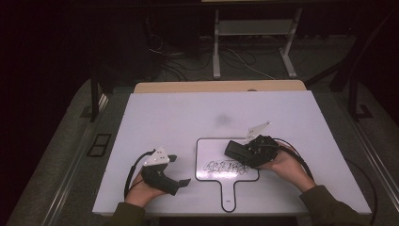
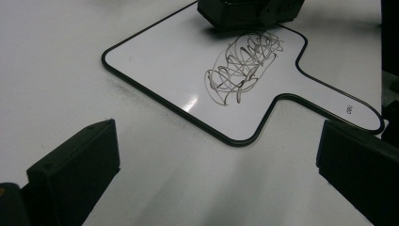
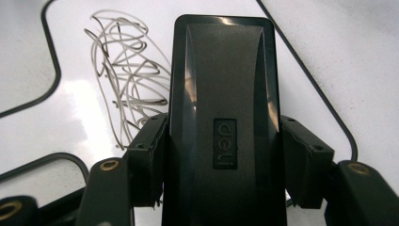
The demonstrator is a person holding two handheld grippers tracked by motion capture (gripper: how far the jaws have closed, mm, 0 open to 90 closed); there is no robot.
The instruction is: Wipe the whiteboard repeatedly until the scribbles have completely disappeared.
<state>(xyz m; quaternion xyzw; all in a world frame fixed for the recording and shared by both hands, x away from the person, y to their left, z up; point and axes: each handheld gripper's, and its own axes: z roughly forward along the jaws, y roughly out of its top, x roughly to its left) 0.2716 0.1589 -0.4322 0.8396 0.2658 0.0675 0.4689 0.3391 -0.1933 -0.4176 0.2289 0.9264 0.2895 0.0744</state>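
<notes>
Black plastic eraser block [image 3: 221, 122] sits clamped between the right gripper's [image 1: 240, 153] jaws, resting on the paddle-shaped whiteboard [image 1: 207, 148] just beside its scribble [image 1: 225, 166], seemingly to wipe it, while the left gripper [image 1: 181, 170] waits wide open and empty nearby.

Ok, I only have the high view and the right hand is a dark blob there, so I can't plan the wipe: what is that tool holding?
Observer: The right tool is shut on a black eraser, gripped by its long sides.
Operator: Is it over the scribble?
Observer: Not quite. The scribble lies beside the eraser, and its lines run unsmeared up to the eraser's edge.
Operator: And the left tool?
Observer: The left tool has its jaws wide open with nothing between them, and it faces the whiteboard.
</notes>
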